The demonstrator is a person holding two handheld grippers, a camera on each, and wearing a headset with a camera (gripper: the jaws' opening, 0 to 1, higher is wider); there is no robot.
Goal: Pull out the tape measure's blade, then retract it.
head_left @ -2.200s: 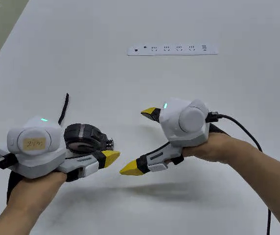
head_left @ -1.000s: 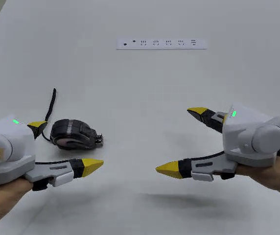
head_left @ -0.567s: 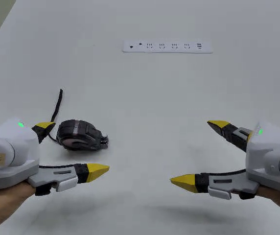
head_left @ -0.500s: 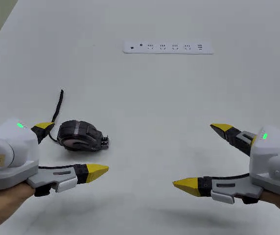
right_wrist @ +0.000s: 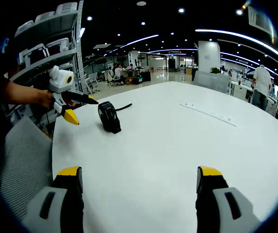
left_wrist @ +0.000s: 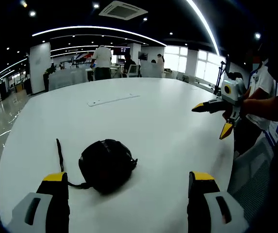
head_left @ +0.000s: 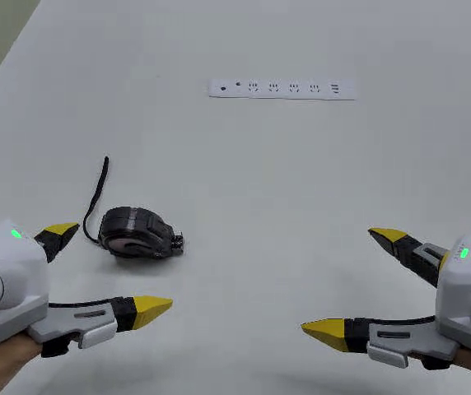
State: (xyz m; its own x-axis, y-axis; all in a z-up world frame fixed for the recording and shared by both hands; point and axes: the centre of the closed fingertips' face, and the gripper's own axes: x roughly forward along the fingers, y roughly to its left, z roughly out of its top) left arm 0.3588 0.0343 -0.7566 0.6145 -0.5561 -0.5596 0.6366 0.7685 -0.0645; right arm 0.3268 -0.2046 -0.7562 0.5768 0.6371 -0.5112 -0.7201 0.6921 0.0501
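Tape measure (head_left: pixel 137 234) rests on the white table (head_left: pixel 260 181), left of centre, blade wound in, its black strap (head_left: pixel 97 193) trailing toward the far side; two seconds back we had it between the jaws of our left gripper (head_left: pixel 122 265), and now it lies free; that gripper has drawn back to the near left, jaws spread wide and empty; our right gripper (head_left: pixel 338 280) has moved off to the near right, well apart, likewise wide open and holding nothing.

The white, yellow-tipped left gripper (head_left: pixel 108 269) at lower left and the matching right gripper (head_left: pixel 351 282) at lower right both gaped wide.
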